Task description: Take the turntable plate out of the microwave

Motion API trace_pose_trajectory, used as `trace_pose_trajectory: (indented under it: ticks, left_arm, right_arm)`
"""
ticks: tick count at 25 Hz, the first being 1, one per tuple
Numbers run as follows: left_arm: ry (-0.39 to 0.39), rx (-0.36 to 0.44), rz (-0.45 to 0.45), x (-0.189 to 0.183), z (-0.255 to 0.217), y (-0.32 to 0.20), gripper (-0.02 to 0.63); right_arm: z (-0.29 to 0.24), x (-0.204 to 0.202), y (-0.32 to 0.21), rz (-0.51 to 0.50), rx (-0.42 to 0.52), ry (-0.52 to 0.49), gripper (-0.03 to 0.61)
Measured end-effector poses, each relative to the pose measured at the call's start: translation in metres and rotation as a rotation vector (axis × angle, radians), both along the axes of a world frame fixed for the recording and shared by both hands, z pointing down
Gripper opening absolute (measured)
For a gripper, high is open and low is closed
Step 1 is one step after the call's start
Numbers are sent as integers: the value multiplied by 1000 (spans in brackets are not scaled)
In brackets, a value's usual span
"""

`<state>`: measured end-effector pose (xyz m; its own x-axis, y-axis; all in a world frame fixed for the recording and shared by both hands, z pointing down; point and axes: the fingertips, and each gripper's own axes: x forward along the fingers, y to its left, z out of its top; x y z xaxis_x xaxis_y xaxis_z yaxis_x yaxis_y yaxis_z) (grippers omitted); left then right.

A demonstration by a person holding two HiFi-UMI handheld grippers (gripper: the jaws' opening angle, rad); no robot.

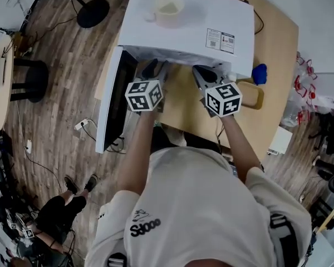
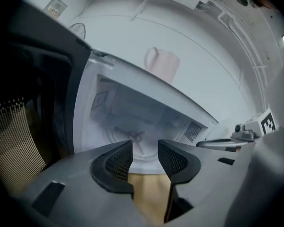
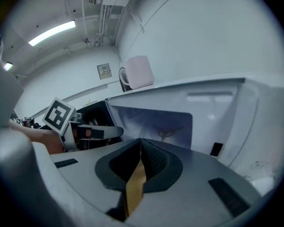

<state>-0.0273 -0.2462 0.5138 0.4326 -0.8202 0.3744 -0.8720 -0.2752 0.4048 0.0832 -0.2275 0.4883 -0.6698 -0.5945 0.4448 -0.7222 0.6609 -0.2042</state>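
A white microwave (image 1: 183, 21) stands on a wooden table (image 1: 181, 107), its door (image 1: 114, 104) swung open to the left. In the left gripper view the round glass turntable plate (image 2: 141, 136) lies on the cavity floor, over its three-armed hub. It shows faintly in the right gripper view as the turntable plate (image 3: 164, 132). Both grippers hover just before the opening. My left gripper (image 1: 154, 70) is open with nothing between its jaws, and the left gripper (image 2: 145, 149) points at the plate's front rim. My right gripper (image 1: 207, 74) is shut and empty; the right gripper (image 3: 140, 148) has its pads together.
A pale cup (image 1: 168, 10) sits on top of the microwave. A blue object (image 1: 259, 74) and a yellowish looped handle (image 1: 255, 96) lie at the right of the table, a white box (image 1: 280, 141) by its edge. A fan base (image 1: 93, 13) and a person's legs (image 1: 61, 204) are on the floor.
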Motion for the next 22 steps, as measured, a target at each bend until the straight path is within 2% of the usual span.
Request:
trace_pose_trajectory:
  ticks: [4, 7, 13, 16, 22]
  left_arm:
    - [105, -34, -42, -5, 18, -16, 202]
    - [134, -57, -71, -10, 34, -28, 206]
    - [206, -155, -103, -10, 68, -45, 225]
    - [262, -177, -135, -11, 75, -53, 225]
    - [295, -204, -211, -9, 82, -64, 213]
  right_arm:
    - [12, -11, 2, -23, -10, 22, 6]
    - [20, -13, -1, -25, -10, 51, 6]
    - [29, -14, -15, 11, 1, 75, 7]
    - [31, -12, -15, 40, -4, 67, 6]
    - [36, -3, -9, 66, -19, 70, 6]
